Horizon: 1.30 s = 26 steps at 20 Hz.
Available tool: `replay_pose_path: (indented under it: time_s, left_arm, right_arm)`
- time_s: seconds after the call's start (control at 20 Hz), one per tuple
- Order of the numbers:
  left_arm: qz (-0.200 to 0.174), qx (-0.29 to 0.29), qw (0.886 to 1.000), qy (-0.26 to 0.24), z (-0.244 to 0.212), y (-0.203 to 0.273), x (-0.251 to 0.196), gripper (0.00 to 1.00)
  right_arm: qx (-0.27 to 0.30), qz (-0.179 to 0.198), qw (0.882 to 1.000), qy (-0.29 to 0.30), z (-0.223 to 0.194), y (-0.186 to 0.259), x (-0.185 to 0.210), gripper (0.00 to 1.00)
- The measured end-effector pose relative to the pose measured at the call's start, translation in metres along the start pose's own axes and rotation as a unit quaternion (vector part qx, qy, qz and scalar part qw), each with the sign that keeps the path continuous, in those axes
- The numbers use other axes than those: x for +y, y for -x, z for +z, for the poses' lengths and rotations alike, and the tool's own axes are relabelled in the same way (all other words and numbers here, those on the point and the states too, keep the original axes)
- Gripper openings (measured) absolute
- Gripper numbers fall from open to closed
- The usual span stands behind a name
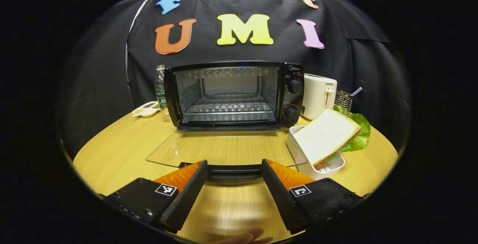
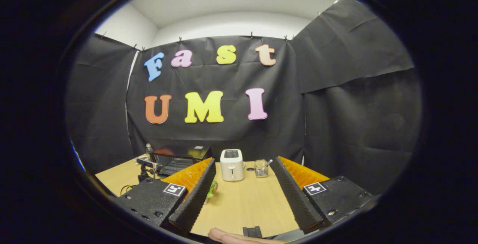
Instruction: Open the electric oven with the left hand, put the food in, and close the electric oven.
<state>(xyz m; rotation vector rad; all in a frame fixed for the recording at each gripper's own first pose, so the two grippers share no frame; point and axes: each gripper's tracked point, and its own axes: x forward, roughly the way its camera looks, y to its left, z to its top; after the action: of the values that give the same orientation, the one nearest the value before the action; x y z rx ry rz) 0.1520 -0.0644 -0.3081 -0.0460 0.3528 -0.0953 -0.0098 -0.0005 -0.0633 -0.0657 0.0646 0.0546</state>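
Now oven (image 1: 233, 94) door (image 1: 224, 148) lies open, both grippers wide and empty; next, right gripper (image 2: 242, 195) takes sandwich (image 1: 326, 135).

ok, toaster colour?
White or cream toaster, right of the black oven; best in the left gripper view.

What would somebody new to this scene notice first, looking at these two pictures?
The black electric oven at the back of the wooden table, its glass door folded down flat and the rack inside bare. Just right of it, a sandwich with lettuce leans in a white tray, while the left gripper hangs open at the door's handle.
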Motion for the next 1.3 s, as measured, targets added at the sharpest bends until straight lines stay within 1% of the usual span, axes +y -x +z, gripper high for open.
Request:
replay_pose_path:
  time_s: [0.1, 0.2, 0.3, 0.4, 0.5, 0.55, 0.6, 0.65, 0.7, 0.8, 0.85, 0.9, 0.95, 1.0, 1.05, 1.1, 1.2, 1.25, 1.3]
  left_arm:
    - [-0.005, -0.041, 0.999, 0.009, 0.028, 0.022, 0.002, 0.94]
    - [-0.012, -0.093, 0.995, 0.013, 0.068, 0.057, 0.004, 0.94]
    - [-0.011, -0.137, 0.991, 0.008, 0.102, 0.095, 0.009, 0.94]
    - [0.0, -0.16, 0.987, 0.001, 0.134, 0.123, 0.02, 0.93]
    - [0.018, -0.177, 0.984, -0.009, 0.156, 0.148, 0.034, 0.94]
    - [0.027, -0.185, 0.982, -0.013, 0.167, 0.16, 0.039, 0.94]
    - [0.034, -0.195, 0.98, -0.017, 0.176, 0.17, 0.043, 0.93]
    - [0.038, -0.201, 0.979, -0.019, 0.18, 0.18, 0.046, 0.93]
    - [0.044, -0.202, 0.978, -0.018, 0.182, 0.187, 0.048, 0.93]
    - [0.061, -0.207, 0.976, -0.009, 0.188, 0.192, 0.057, 0.93]
    - [0.063, -0.206, 0.976, -0.004, 0.188, 0.193, 0.06, 0.93]
    - [0.058, -0.204, 0.977, 0.002, 0.188, 0.193, 0.058, 0.93]
    - [0.05, -0.201, 0.978, 0.007, 0.187, 0.192, 0.054, 0.93]
    - [0.047, -0.198, 0.979, 0.01, 0.186, 0.193, 0.053, 0.93]
    - [0.047, -0.194, 0.98, 0.011, 0.185, 0.192, 0.057, 0.93]
    - [0.051, -0.192, 0.98, 0.011, 0.183, 0.191, 0.06, 0.93]
    - [0.066, -0.19, 0.98, 0.011, 0.181, 0.189, 0.069, 0.93]
    - [0.069, -0.186, 0.98, 0.012, 0.179, 0.188, 0.071, 0.93]
    - [0.072, -0.182, 0.981, 0.014, 0.176, 0.187, 0.073, 0.93]
  right_arm:
    - [0.026, 0.012, 1.0, 0.005, -0.008, -0.023, 0.01, 1.0]
    - [0.06, 0.03, 0.998, 0.009, -0.017, -0.053, 0.022, 1.0]
    - [0.102, 0.049, 0.994, 0.007, -0.034, -0.084, 0.032, 1.0]
    - [0.145, 0.073, 0.987, -0.002, -0.054, -0.115, 0.045, 1.0]
    - [0.192, 0.094, 0.977, -0.008, -0.077, -0.145, 0.057, 1.0]
    - [0.217, 0.104, 0.971, -0.008, -0.089, -0.16, 0.063, 0.91]
    - [0.242, 0.114, 0.964, -0.009, -0.102, -0.174, 0.068, 0.91]
    - [0.27, 0.123, 0.955, -0.011, -0.118, -0.189, 0.073, 0.91]
    - [0.303, 0.136, 0.943, -0.016, -0.134, -0.202, 0.081, 1.0]
    - [0.355, 0.167, 0.919, -0.036, -0.162, -0.219, 0.095, 1.0]
    - [0.379, 0.181, 0.906, -0.049, -0.178, -0.227, 0.099, 0.91]
    - [0.403, 0.193, 0.892, -0.063, -0.192, -0.235, 0.104, 1.0]
    - [0.424, 0.202, 0.879, -0.077, -0.205, -0.242, 0.109, 0.99]
    - [0.446, 0.207, 0.866, -0.09, -0.218, -0.249, 0.112, 0.88]
    - [0.466, 0.215, 0.852, -0.105, -0.231, -0.254, 0.117, 0.87]
    - [0.487, 0.227, 0.835, -0.124, -0.241, -0.257, 0.123, 0.86]
    - [0.518, 0.247, 0.802, -0.164, -0.253, -0.261, 0.135, 0.86]
    - [0.529, 0.252, 0.79, -0.182, -0.258, -0.262, 0.14, 0.97]
    - [0.538, 0.252, 0.78, -0.196, -0.263, -0.264, 0.143, 0.94]
